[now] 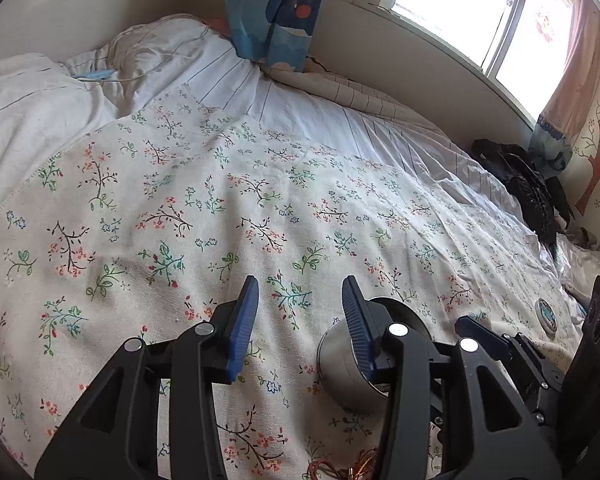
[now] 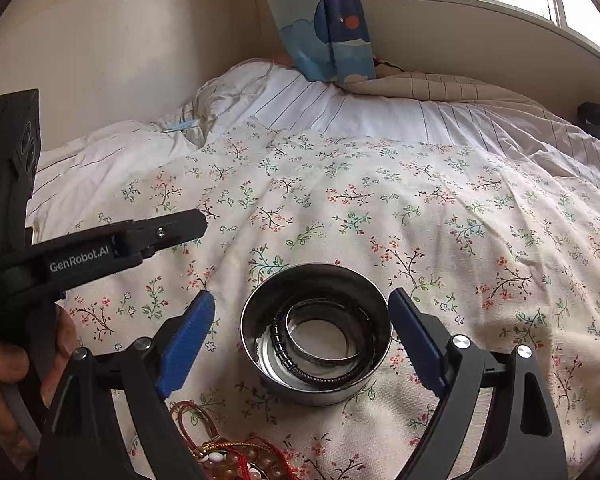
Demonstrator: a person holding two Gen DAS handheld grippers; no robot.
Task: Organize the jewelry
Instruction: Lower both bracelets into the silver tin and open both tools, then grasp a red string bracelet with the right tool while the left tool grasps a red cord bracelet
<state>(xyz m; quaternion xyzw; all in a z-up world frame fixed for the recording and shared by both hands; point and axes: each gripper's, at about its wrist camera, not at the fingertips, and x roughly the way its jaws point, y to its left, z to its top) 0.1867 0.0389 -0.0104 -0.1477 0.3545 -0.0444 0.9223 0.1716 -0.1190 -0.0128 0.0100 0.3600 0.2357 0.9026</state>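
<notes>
left tongs (image 1: 300, 304) spread partway, blue pads (image 1: 242, 328) apart, nothing between them, poised over floral cloth (image 1: 260, 200) on bed (image 1: 320, 112). right tongs (image 2: 302, 312) spread wide, released, one pad on either side of steel bowl (image 2: 256, 336) without touching its wall, gripping nothing. bowl upright on cloth, seen from above in right view; inside, lying flat: dark bangles (image 2: 324, 340), one of them beaded along its left arc. in left view same bowl sits just behind right finger of left tongs, partly hidden. loose jewelry heap (image 2: 228, 456) on cloth near lower edge of right view, between the tongs' arms: red cords, pale and pink beads, gold bits. small round tin (image 1: 546, 316) with patterned lid further right on cloth in left view. left tongs' black body visible at left of right view, held by a hand (image 2: 8, 364). rumpled white quilt (image 1: 28, 96) beyond cloth, blue curtain (image 1: 276, 12) hanging at bed's far side, window (image 1: 480, 4) bright at upper right, dark clothing (image 1: 528, 188) bundled at bed's right edge.
</notes>
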